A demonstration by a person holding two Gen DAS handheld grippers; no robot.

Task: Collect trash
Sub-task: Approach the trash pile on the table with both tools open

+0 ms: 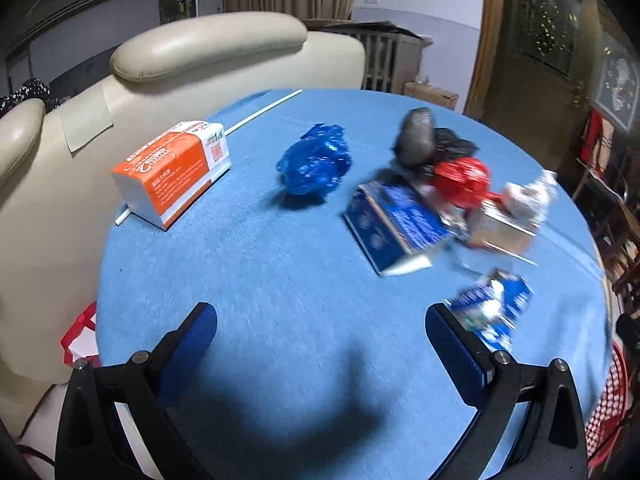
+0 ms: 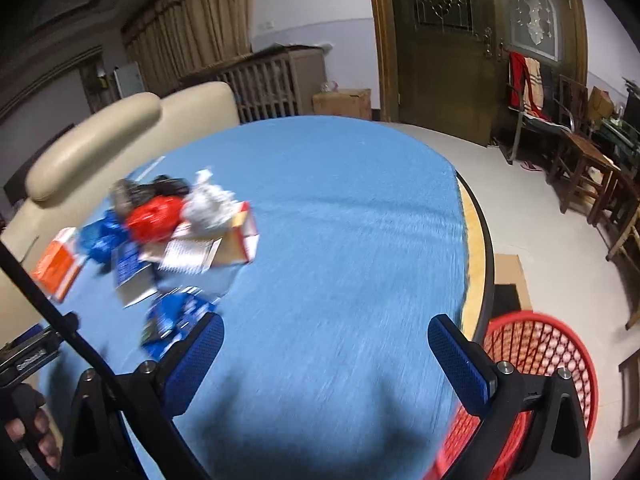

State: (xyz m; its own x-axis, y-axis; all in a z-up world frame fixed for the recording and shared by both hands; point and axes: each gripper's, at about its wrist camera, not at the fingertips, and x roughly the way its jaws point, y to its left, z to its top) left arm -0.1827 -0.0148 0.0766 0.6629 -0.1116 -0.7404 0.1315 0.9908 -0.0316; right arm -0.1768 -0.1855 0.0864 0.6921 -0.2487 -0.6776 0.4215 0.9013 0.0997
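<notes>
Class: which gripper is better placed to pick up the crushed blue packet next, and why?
Left. The left gripper is open, with the packet beside its right finger. The right gripper faces bare cloth near the basket.

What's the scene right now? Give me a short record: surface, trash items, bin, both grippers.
surface: round table with blue cloth
trash pile: blue carton, red bag, dark bag, white crumpled bag, open cardboard box
apart from pile: crumpled blue bag, orange tissue pack, crushed blue wrapper
bin: red mesh basket, beside the table edge
left gripper: open, holding nothing
right gripper: open, holding nothing
</notes>
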